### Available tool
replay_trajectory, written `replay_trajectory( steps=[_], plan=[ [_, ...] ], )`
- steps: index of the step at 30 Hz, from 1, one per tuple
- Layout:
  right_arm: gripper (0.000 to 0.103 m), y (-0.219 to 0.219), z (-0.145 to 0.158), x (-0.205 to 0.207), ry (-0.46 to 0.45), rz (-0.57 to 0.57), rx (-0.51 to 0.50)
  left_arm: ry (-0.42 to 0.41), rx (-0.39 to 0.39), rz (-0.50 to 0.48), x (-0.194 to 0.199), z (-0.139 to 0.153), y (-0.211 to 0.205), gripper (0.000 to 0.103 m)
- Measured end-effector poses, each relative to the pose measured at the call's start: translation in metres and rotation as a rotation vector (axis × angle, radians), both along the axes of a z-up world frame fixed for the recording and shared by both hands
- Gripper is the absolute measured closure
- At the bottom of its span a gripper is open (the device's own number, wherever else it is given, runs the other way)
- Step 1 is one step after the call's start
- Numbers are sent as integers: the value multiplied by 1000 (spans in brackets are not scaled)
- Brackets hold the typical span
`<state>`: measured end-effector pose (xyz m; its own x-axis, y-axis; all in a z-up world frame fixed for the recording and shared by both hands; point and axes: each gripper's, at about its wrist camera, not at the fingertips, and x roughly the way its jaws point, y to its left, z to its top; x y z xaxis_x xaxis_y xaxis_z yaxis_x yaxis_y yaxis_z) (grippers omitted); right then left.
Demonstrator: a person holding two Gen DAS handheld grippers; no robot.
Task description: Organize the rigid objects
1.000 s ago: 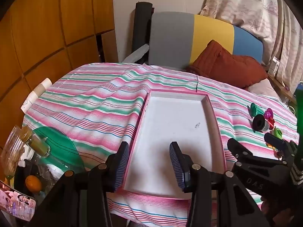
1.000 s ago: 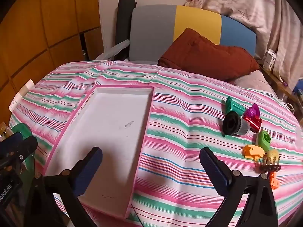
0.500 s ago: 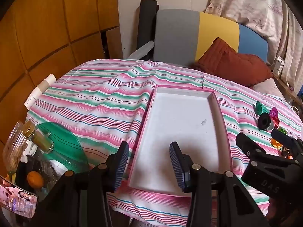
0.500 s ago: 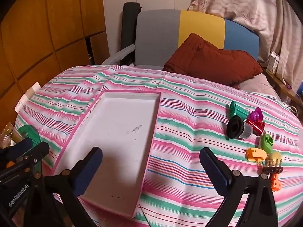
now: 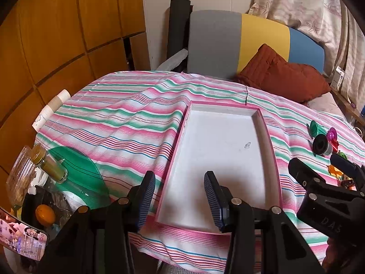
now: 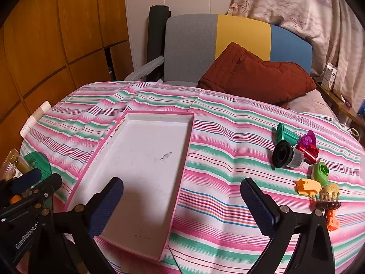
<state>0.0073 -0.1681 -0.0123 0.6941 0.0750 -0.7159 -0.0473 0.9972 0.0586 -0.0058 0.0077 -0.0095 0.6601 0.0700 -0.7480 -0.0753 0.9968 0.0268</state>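
Observation:
A white tray with a pink rim (image 5: pixel 271 155) (image 6: pixel 182 150) lies empty on the striped cloth. Small rigid toys lie at the right: a black and grey cylinder (image 6: pixel 287 157) (image 5: pixel 321 146), a teal cylinder (image 6: pixel 285 134), a purple and red piece (image 6: pixel 308 146), a green piece (image 6: pixel 320 171), an orange piece (image 6: pixel 308 186) and a brown comb-like piece (image 6: pixel 328 201). My left gripper (image 5: pixel 180 198) is open and empty over the tray's near left corner. My right gripper (image 6: pixel 182 205) is wide open and empty over the tray's near right edge, left of the toys.
A striped cloth covers the table (image 6: pixel 228 123). A chair with a grey, yellow and blue back (image 6: pixel 228 36) and a brown cushion (image 6: pixel 257 77) stand behind. Jars (image 5: pixel 48 164), a green plate (image 5: pixel 77 171) and a phone (image 5: pixel 20 237) sit at the left.
Both grippers have drawn back and risen, so the tray and table look smaller and farther. Both stay open and empty. Nothing on the table has moved.

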Motion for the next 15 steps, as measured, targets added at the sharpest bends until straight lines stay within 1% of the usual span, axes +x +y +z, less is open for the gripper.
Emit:
replay_trajectory(
  steps=[8,15],
  plan=[
    [0,-2,3,-3,-11,-1,11,0,5,4,-3,1,-1,58],
    [0,-4,7,-9,-44,16,22,5,6,6,-5,2,-4,58]
  ],
)
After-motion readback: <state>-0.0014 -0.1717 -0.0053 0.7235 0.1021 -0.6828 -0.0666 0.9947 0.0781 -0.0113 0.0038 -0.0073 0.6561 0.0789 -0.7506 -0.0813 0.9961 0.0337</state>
